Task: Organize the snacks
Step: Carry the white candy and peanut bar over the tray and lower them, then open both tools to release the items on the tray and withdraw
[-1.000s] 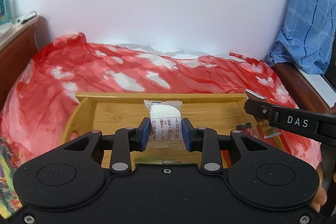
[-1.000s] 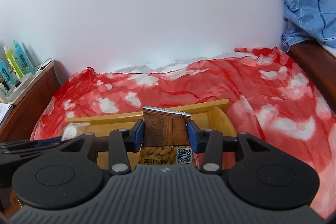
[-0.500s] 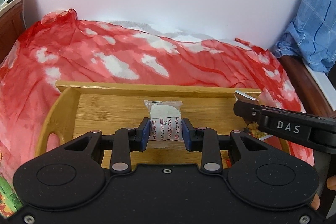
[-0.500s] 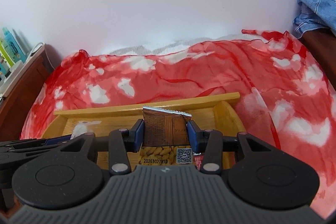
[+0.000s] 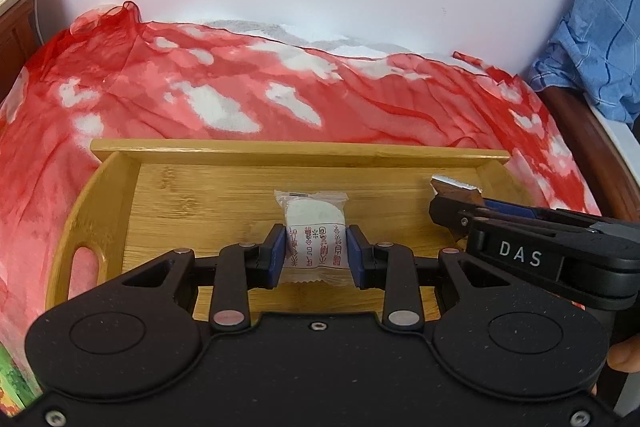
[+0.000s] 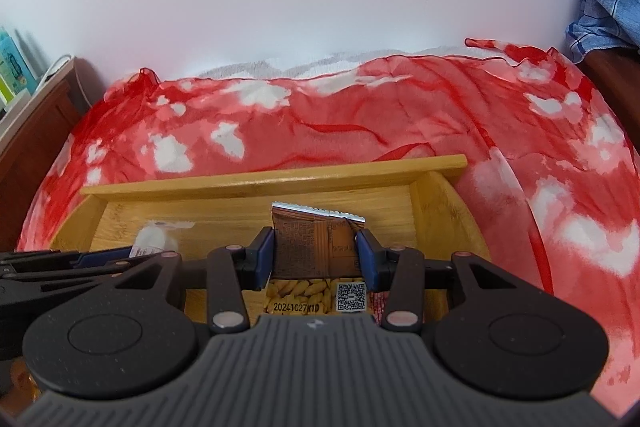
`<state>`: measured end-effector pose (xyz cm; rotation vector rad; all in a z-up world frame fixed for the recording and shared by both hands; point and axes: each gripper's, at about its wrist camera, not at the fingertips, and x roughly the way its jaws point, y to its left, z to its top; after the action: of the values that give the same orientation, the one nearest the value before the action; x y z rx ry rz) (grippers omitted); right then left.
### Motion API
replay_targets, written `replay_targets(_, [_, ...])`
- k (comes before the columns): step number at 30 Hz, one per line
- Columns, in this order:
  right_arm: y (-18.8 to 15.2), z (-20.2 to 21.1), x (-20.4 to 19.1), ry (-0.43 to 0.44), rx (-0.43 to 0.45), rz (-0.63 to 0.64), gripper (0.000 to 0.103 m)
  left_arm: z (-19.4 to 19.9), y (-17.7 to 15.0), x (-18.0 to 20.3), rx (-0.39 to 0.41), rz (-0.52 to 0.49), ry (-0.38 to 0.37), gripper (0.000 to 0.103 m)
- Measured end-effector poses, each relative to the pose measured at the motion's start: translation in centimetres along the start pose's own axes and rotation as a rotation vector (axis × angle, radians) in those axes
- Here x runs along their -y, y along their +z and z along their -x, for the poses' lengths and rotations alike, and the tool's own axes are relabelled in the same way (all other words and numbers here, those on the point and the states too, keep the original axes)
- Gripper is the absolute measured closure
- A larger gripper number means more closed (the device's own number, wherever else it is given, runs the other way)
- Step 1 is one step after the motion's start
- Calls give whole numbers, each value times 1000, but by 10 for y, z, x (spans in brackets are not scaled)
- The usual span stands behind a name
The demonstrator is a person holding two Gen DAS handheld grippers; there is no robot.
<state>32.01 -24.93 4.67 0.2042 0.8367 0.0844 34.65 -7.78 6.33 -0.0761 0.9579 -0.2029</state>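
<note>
The left tongs (image 5: 316, 253) are clamped on a small clear-wrapped white round snack with red printed characters (image 5: 314, 227), held over the floor of the rectangular bamboo tray with cut-out handles (image 5: 300, 151). The right tongs (image 6: 316, 255) grip a brown foil snack packet with a crimped silver top edge (image 6: 314, 243) over the tray's right end. The tray sits on a red-and-white blotched cloth (image 5: 224, 95) — soft, rumpled bedding by the look of it. Both snacks seem ready for release. The risks: the two tongs stand close together and could knock as they part; the upright packet may topple across the wrapped round; and a hard press downward could tip the tray on its yielding base.
</note>
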Motion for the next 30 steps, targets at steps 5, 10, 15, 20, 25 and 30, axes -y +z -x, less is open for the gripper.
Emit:
replay_targets(5, [-4,-3,1,2,-5,-1,54,-4,-6,-1,-3,-2,11,72])
replay_targets(10, [-7,-6,2,-6,-6,-3,54,-6,-9,-1,-2,-4,14,72])
replay_targets(15, [-8,-8,4,-11,3,-4,54,-8,-11,-2,-4,3,12,72])
replay_targets(20, [-10,-8,2,-18,12,10,53,-9,-12,-3,5,0,15,72])
replay_targets(25, [-12,-8,0,-22,22,23,50,-9,-13,-3,5,0,14,72])
replay_targets(30, [-13,-4,1,0,40,19,31,-5,-13,0,21,-31,37,69])
